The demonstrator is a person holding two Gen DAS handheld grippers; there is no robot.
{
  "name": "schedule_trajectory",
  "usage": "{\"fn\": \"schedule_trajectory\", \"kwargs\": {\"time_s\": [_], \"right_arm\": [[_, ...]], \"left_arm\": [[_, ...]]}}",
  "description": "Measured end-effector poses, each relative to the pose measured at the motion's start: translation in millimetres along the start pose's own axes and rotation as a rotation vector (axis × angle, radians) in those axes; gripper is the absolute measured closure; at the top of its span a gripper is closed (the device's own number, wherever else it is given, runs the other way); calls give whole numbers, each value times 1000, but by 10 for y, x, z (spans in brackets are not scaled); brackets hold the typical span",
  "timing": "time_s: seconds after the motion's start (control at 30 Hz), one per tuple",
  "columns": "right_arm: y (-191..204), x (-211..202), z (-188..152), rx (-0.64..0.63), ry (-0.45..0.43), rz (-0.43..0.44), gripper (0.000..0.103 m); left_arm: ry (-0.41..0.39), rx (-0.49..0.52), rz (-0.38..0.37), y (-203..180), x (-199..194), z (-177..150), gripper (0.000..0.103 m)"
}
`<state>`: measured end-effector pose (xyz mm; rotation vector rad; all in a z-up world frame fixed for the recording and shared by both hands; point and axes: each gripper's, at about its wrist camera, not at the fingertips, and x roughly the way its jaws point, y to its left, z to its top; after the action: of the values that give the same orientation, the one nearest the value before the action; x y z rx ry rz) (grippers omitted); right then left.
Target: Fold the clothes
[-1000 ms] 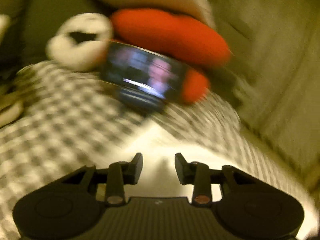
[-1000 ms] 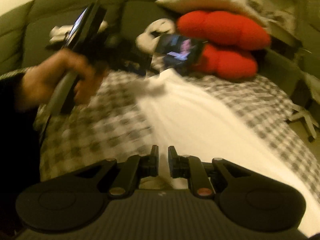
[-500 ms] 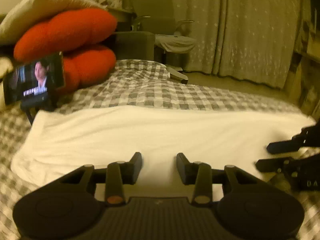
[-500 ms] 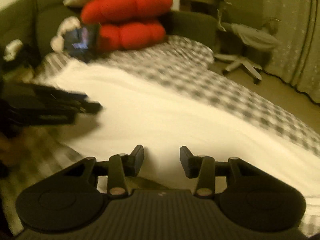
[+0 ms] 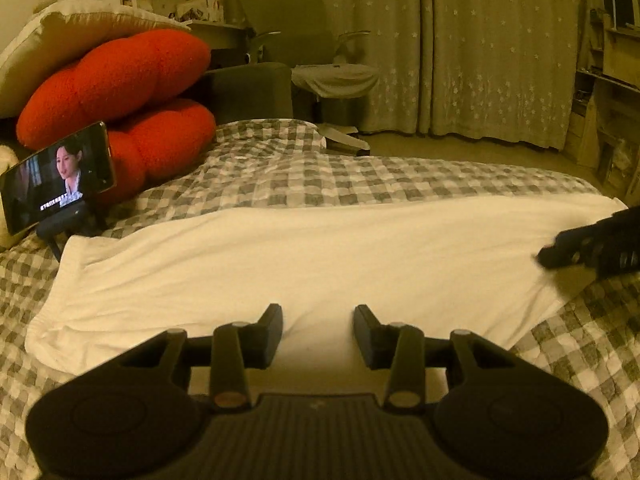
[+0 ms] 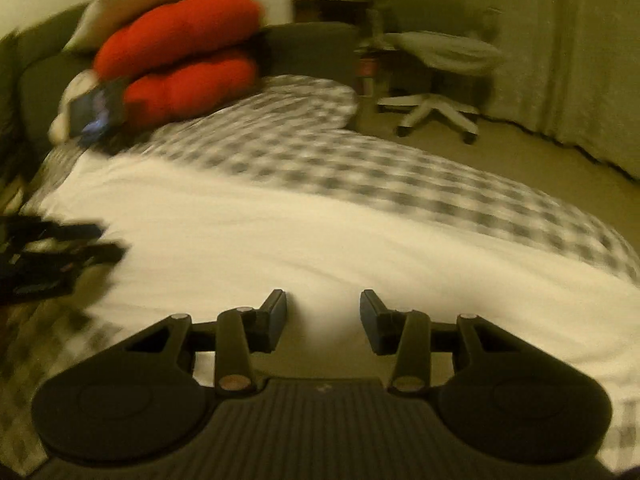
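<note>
A long white garment (image 5: 304, 256) lies spread flat across the checked bedspread (image 5: 320, 176); it also shows in the right wrist view (image 6: 288, 240). My left gripper (image 5: 318, 322) is open and empty, low over the garment's near edge. My right gripper (image 6: 323, 308) is open and empty, also just above the near edge. The right gripper shows at the right edge of the left wrist view (image 5: 592, 246). The left gripper shows blurred at the left edge of the right wrist view (image 6: 64, 244).
Two red cushions (image 5: 120, 92) and a cream pillow (image 5: 60, 36) are stacked at the bed's head. A phone on a stand (image 5: 56, 180) plays video beside them. A swivel chair (image 6: 440, 80) stands on the floor beyond the bed, before curtains (image 5: 500, 48).
Both grippers swung from facing the bed's head to facing across the garment. The right gripper opened from nearly shut. Both settled lower near the garment's near edge.
</note>
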<state>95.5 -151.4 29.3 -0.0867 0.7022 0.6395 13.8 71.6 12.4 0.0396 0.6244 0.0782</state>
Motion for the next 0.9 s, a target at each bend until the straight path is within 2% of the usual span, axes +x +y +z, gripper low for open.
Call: {"fn": "schedule_trajectory", "kwargs": {"time_s": [0.07, 0.17, 0.27, 0.43, 0.5, 0.53, 0.6, 0.73, 0.9], "right_arm": [[-254, -74, -11, 90, -23, -5, 60], [-549, -183, -47, 146, -45, -119, 58], [-888, -275, -119, 218, -77, -167, 58], [-1262, -390, -192, 315, -139, -212, 65], [-1298, -435, -176, 307, -139, -303, 65], [-1343, -456, -189, 319, -141, -337, 61], [-1462, -496, -236, 362, -145, -391, 60], [-1668, -530, -297, 453, -168, -393, 59], [-1837, -601, -294, 558, -182, -453, 58]], "left_arm": [[0, -2, 2, -5, -6, -4, 62], [0, -6, 2, -8, -10, -5, 62], [1, -11, 0, -3, -11, -1, 62], [7, -3, -14, -16, -24, 6, 58], [11, -5, -19, -6, -29, 12, 58], [14, -6, -23, 3, -32, 14, 58], [16, -4, -32, 16, -40, 17, 58], [13, -18, -54, 35, -43, 33, 58], [-25, -23, -117, -13, -83, 56, 53]]}}
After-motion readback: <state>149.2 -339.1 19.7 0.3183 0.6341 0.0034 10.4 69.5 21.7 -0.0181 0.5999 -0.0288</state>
